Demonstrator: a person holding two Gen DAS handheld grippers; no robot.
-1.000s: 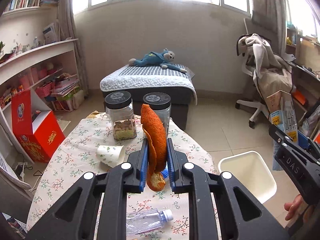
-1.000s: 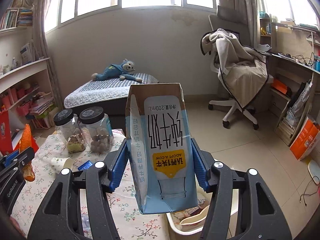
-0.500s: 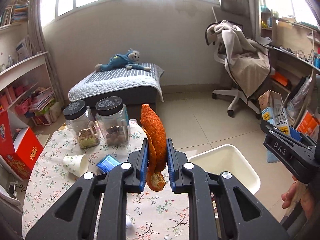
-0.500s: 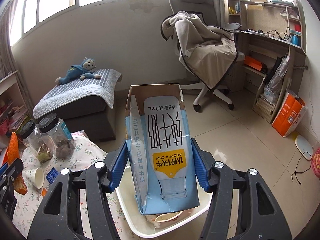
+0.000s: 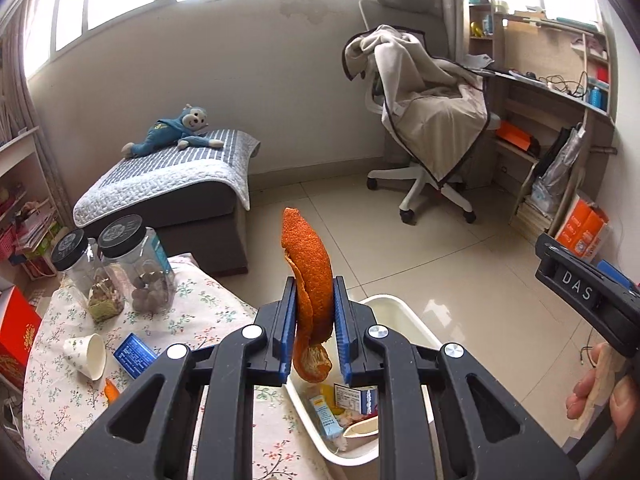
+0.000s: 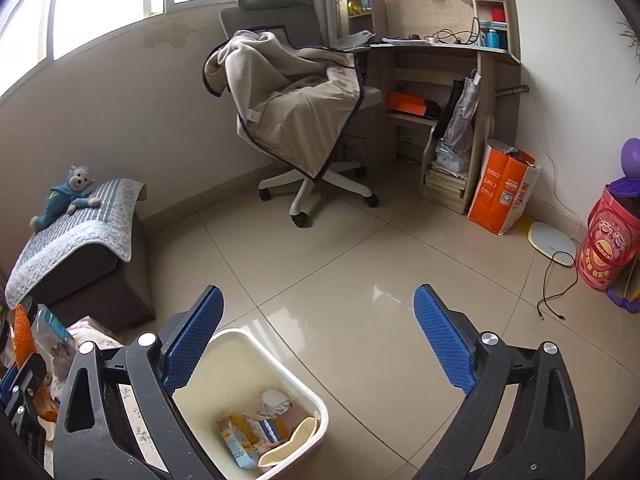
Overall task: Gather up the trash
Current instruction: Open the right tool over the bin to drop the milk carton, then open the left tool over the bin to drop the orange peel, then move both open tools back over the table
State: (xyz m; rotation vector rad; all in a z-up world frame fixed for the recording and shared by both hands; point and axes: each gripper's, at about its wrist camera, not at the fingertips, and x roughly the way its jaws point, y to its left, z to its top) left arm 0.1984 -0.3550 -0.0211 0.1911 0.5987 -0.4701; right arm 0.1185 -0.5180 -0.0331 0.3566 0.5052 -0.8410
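Note:
My left gripper [image 5: 313,332] is shut on an orange peel [image 5: 309,276], held upright over the near rim of the white trash bin [image 5: 404,312] beside the table. My right gripper [image 6: 316,336] is open and empty above the bin [image 6: 280,356]. The milk carton [image 6: 240,436] lies inside the bin among wrappers and crumpled paper. The right gripper's body shows at the right edge of the left wrist view [image 5: 584,292]. The peel also shows at the left edge of the right wrist view [image 6: 22,332].
On the floral tablecloth [image 5: 200,312] lie a tipped paper cup [image 5: 86,356], a blue packet [image 5: 134,354], a small orange scrap [image 5: 112,390] and two black-lidded jars [image 5: 132,264]. An office chair [image 6: 300,120] with a blanket, a desk and a low bed stand beyond.
My right gripper has opened and the milk carton has dropped into the bin. Both grippers have swung right, from over the table to over the bin. The left still holds the peel.

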